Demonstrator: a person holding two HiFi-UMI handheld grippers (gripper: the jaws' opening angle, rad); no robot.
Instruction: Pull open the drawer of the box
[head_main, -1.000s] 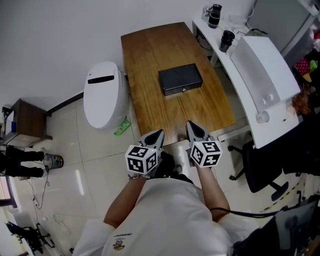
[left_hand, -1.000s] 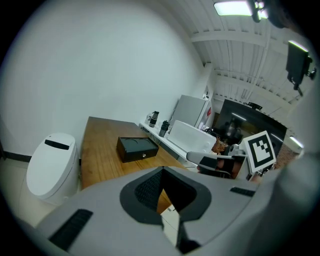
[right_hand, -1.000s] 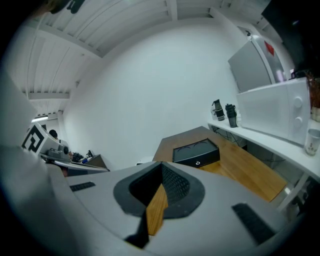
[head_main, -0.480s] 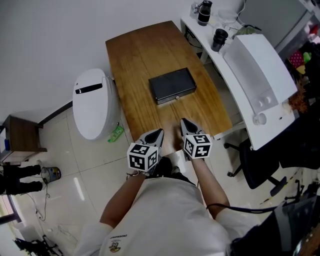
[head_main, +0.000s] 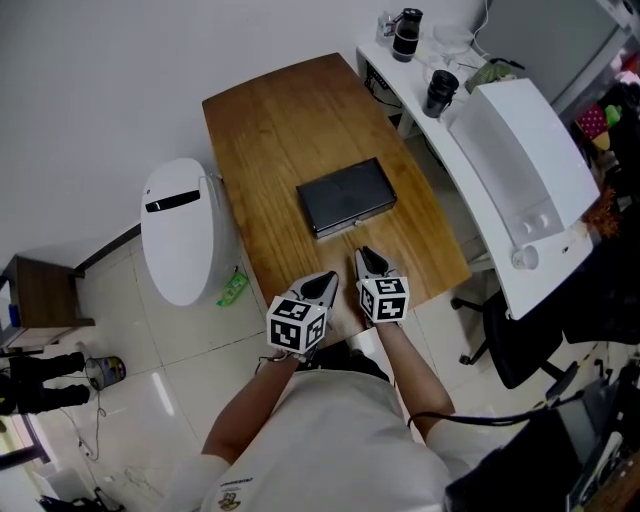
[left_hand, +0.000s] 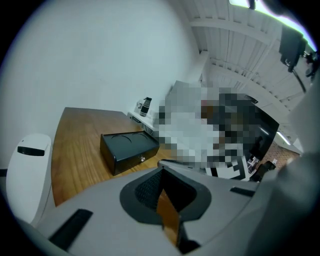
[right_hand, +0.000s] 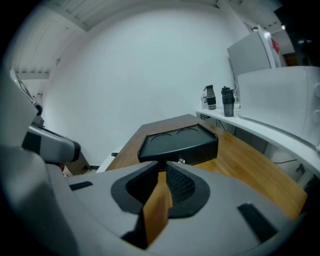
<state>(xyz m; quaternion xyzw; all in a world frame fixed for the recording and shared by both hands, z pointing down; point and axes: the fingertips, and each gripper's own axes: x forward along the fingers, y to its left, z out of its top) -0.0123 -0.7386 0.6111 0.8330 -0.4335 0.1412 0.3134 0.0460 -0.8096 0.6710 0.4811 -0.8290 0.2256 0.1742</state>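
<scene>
White bin (head_main: 178, 230) stands left of the bench (head_main: 265, 110), out of play. Left claw (head_main: 324, 284) is pressed together, empty, at the bench's near edge. Box (head_main: 347, 197) sits mid-bench, straight ahead of both claws, long axis running across, knob (right_hand: 181, 161) facing me. Right claw (head_main: 368, 259) is nearer & opening, nothing btwn its jaws. Path looks clear to me; cups (head_main: 440, 92) are well off to the right.

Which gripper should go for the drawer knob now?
Right. The right gripper sits nearer the box, facing its front and knob, jaws opening with nothing between them. The left gripper is farther back and off to the side.
</scene>
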